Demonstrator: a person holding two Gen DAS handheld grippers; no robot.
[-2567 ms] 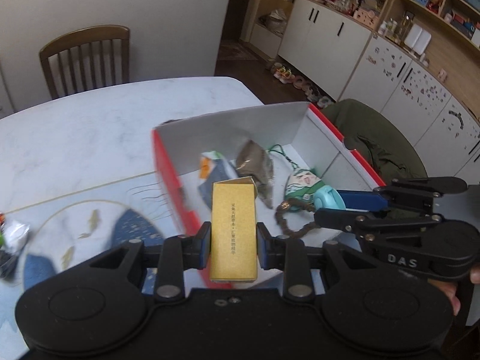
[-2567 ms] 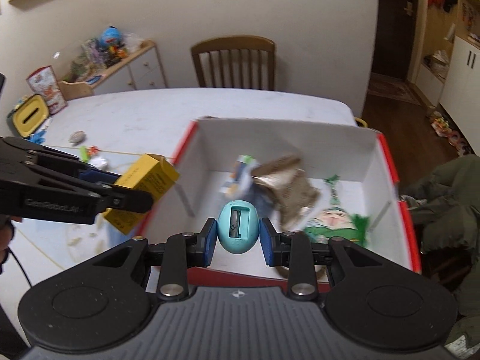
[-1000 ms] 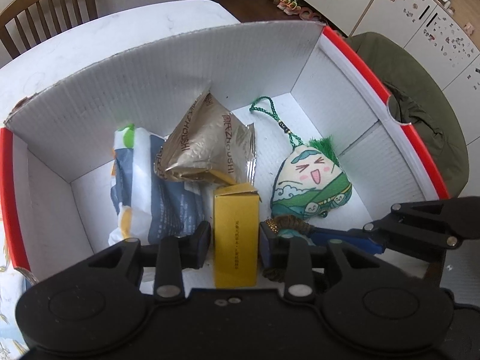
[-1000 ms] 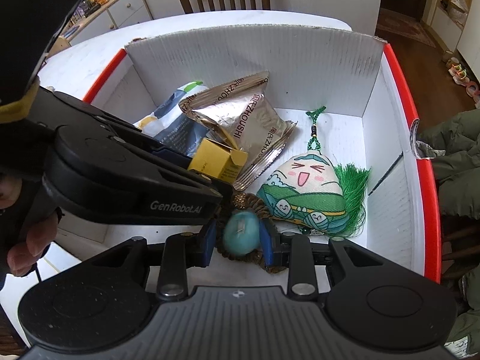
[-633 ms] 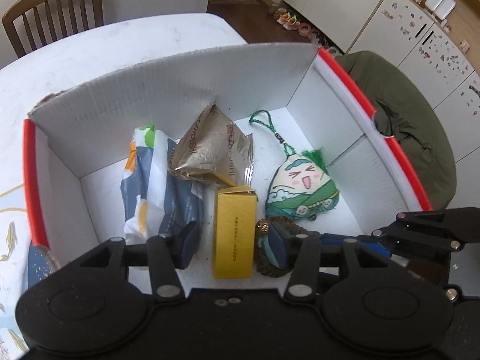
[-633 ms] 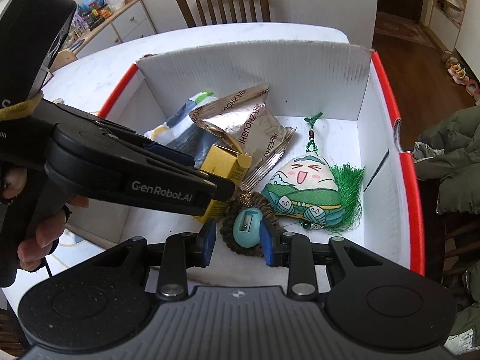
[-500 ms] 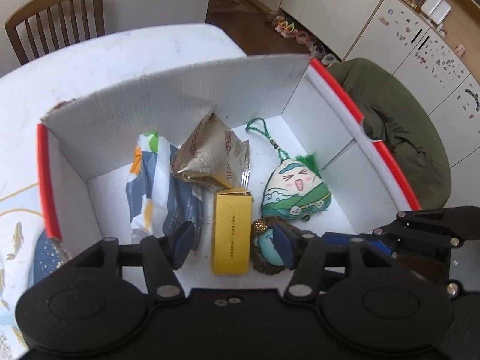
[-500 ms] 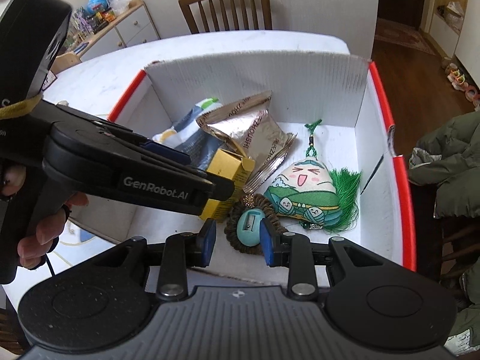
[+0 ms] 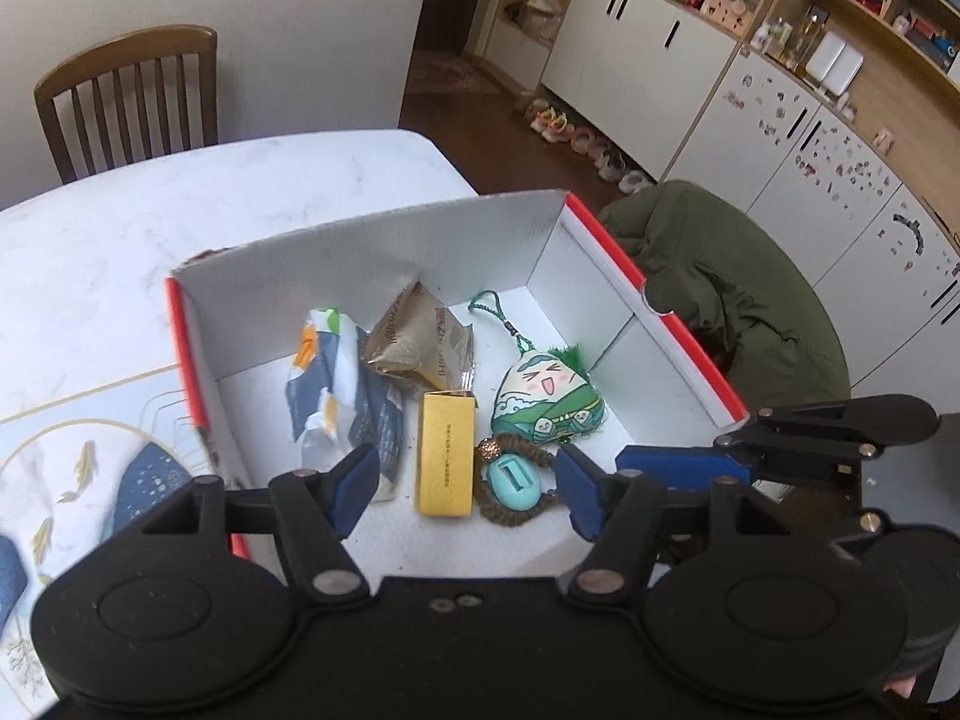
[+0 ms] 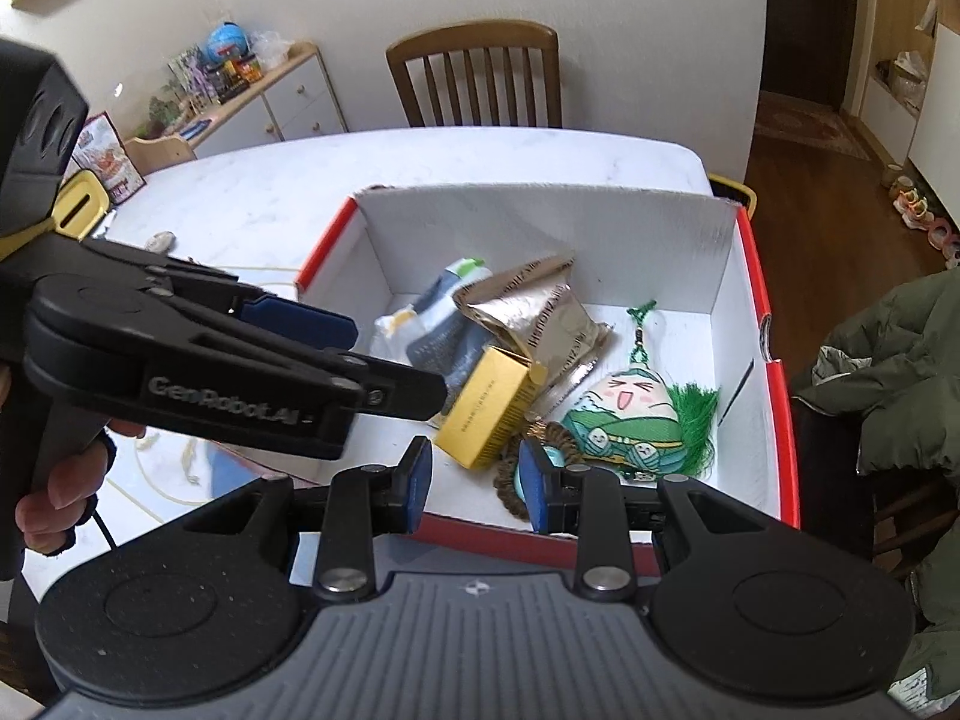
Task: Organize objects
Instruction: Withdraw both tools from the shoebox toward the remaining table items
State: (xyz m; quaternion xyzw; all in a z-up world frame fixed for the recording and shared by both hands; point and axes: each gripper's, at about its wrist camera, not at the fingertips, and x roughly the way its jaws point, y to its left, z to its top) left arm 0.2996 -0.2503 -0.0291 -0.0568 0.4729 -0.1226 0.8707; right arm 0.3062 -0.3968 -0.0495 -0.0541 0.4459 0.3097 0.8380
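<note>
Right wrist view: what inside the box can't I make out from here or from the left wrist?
- Teal egg: mostly hidden in the right wrist view by the right gripper's finger.
- Box near wall: hidden in the left wrist view by the left gripper.
- Yellow carton print: too small to read in either view.
- Blue-white packet: partly covered by the foil pouch.

A white marble-patterned counter point(image 9: 252, 192) carries a white cardboard box with red edges point(image 9: 660, 324), straight ahead of both grippers. On the counter to the left of the left gripper point(image 9: 468, 489) lies a mat printed with blue shapes and gold fish point(image 9: 90, 468). Far to the left of the right gripper point(image 10: 474, 477), a small grey object point(image 10: 161, 239) lies on the counter.
</note>
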